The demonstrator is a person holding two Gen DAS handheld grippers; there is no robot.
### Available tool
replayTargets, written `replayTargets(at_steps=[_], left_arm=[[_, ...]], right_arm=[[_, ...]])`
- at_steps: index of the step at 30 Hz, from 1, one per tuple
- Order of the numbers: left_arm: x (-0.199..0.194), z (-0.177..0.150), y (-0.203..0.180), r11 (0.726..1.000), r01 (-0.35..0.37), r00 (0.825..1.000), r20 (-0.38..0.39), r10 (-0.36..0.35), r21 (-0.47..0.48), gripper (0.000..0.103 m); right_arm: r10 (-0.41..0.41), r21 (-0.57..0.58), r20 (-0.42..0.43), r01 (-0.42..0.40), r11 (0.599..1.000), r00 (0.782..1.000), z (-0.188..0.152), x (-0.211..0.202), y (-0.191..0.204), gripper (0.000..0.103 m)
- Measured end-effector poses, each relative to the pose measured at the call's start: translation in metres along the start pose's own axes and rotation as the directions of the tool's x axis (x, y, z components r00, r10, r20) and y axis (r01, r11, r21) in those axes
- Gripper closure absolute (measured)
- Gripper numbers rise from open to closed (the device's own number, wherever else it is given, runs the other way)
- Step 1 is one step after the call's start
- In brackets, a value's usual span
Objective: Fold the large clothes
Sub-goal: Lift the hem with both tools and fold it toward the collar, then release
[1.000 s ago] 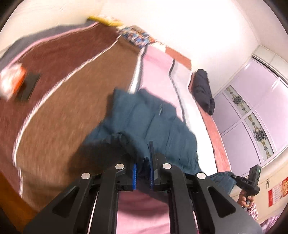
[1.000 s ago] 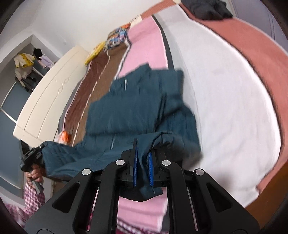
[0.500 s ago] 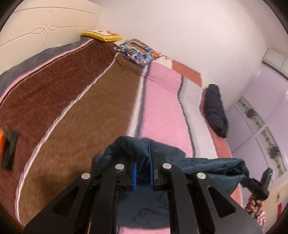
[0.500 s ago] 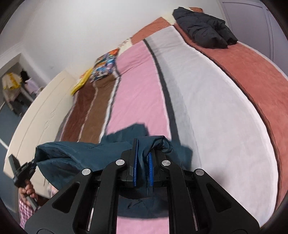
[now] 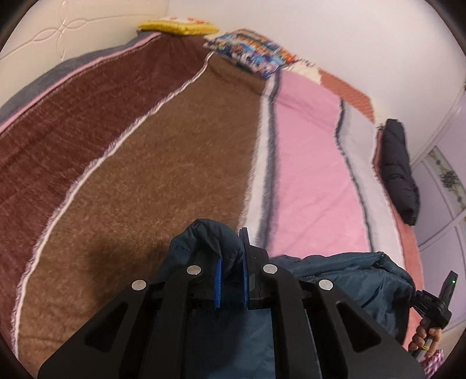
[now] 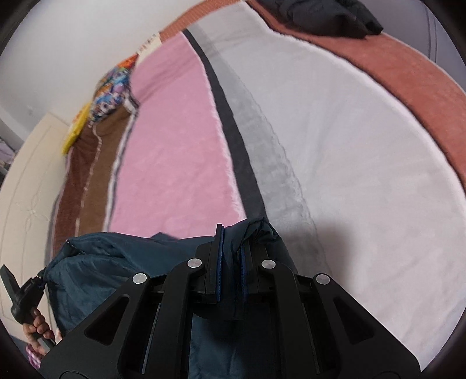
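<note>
Holding the jacket [image 5: 343, 280] strung between us, left tongs [image 5: 231, 281] and right tongs [image 6: 231, 274] each clamped on an edge, low at 6 o'clock over the bed [image 5: 145, 163]; we judge no fold laid yet, the whole folding remains

Nothing here reads as words or numbers — no label, brand or sign comes through in either wrist view. The colourful printed pillow [image 5: 253, 55] at the head of the striped bed cover [image 5: 151, 175] carries a busy pattern, too blurred to tell whether any lettering sits in it. Just beside that pillow, the yellow cushion [image 5: 177, 26] shows reddish marks on a pale top — again unreadable. The teal jacket [image 5: 349, 274] shows no tag or logo, and the dark jacket [image 5: 399, 169] at the cover's far edge gives nothing to read.
</note>
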State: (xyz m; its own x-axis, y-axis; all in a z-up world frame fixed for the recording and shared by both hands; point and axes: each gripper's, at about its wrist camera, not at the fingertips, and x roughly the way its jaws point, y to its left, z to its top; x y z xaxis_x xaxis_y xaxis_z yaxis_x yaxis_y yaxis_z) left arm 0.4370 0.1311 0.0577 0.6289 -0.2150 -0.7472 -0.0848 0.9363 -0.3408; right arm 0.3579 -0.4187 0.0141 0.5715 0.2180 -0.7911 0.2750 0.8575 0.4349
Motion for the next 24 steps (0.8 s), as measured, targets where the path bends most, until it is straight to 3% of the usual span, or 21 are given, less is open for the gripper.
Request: replayTargets(at_steps=[8,14,19,22,24], left_arm=[[0.055,-0.020,0.020,0.998,-0.033,0.998,-0.058,0.030,-0.055,0.093],[0.068,-0.028,0.025,0.995,-0.054,0.995,-0.083,0.048,-0.079,0.089],[0.060,-0.025,0.027,0.995,-0.032,0.997,-0.076,0.025,-0.095,0.084],[0.049,-0.020,0.034,0.989,0.013,0.997,-0.072,-0.024,-0.147,0.078],[0.040,-0.017,0.040,0.978,0.061,0.996,-0.056,-0.074,-0.200,0.069]], right_arm=[[-0.038,0.006,-0.048,0.039,0.999,0.998,-0.009,0.042,-0.013,0.093],[-0.068,0.011,-0.074,0.068,0.998,0.995,-0.016,0.057,-0.013,0.092],[-0.031,0.046,-0.092,0.036,0.998,0.995,-0.012,0.053,-0.015,0.087],[0.062,0.118,-0.103,-0.049,0.992,0.993,-0.007,0.041,-0.023,0.078],[0.144,0.179,-0.102,-0.124,0.976,0.984,-0.002,0.034,-0.027,0.060]])
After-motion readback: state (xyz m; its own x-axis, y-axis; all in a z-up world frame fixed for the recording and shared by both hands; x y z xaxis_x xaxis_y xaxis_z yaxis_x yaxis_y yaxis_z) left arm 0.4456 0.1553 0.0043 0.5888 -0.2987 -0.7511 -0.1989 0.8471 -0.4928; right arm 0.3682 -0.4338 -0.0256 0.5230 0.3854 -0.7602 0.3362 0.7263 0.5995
